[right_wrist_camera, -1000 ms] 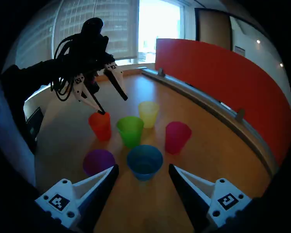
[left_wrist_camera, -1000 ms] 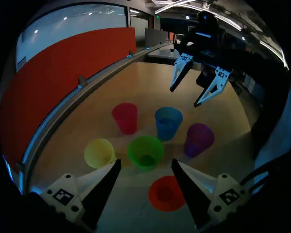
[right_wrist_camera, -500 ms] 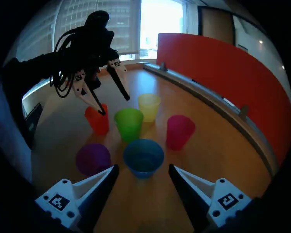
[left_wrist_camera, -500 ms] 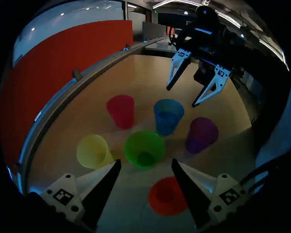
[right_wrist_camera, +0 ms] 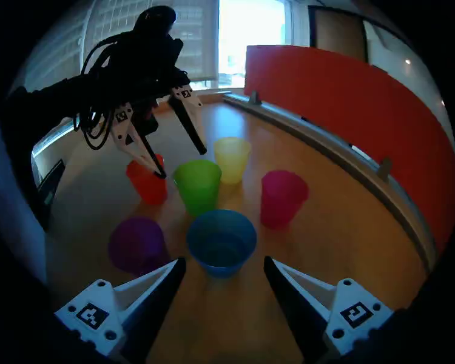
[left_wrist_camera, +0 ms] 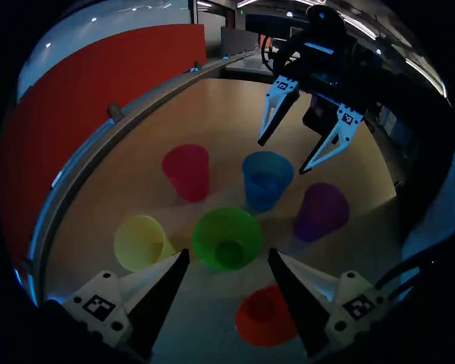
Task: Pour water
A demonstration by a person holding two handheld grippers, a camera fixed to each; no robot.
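Several coloured plastic cups stand upright in a cluster on the wooden table (right_wrist_camera: 349,242). The blue cup (right_wrist_camera: 221,242) (left_wrist_camera: 266,181) appears to hold some water and sits just ahead of my right gripper (right_wrist_camera: 224,261), which is open and empty. The green cup (left_wrist_camera: 227,238) (right_wrist_camera: 197,182) stands just ahead of my left gripper (left_wrist_camera: 226,252), also open and empty. Around them are a purple cup (right_wrist_camera: 136,246) (left_wrist_camera: 321,211), a pink cup (right_wrist_camera: 282,197) (left_wrist_camera: 187,171), a yellow cup (left_wrist_camera: 139,242) (right_wrist_camera: 232,158) and an orange cup (left_wrist_camera: 265,315) (right_wrist_camera: 147,182). Each gripper faces the other across the cluster: right gripper (left_wrist_camera: 280,158), left gripper (right_wrist_camera: 184,164).
A red partition (right_wrist_camera: 361,115) (left_wrist_camera: 76,109) with a metal rail (left_wrist_camera: 100,145) runs along one side of the table. A bright window (right_wrist_camera: 246,36) lies beyond the far end. Dark sleeves and cables (right_wrist_camera: 94,109) trail behind the opposite gripper. Bare wood (left_wrist_camera: 227,115) spreads beyond the cups.
Both grippers have crept toward the cluster: the blue cup sits closer to the right fingers, the green cup closer to the left fingers. Both stay open.
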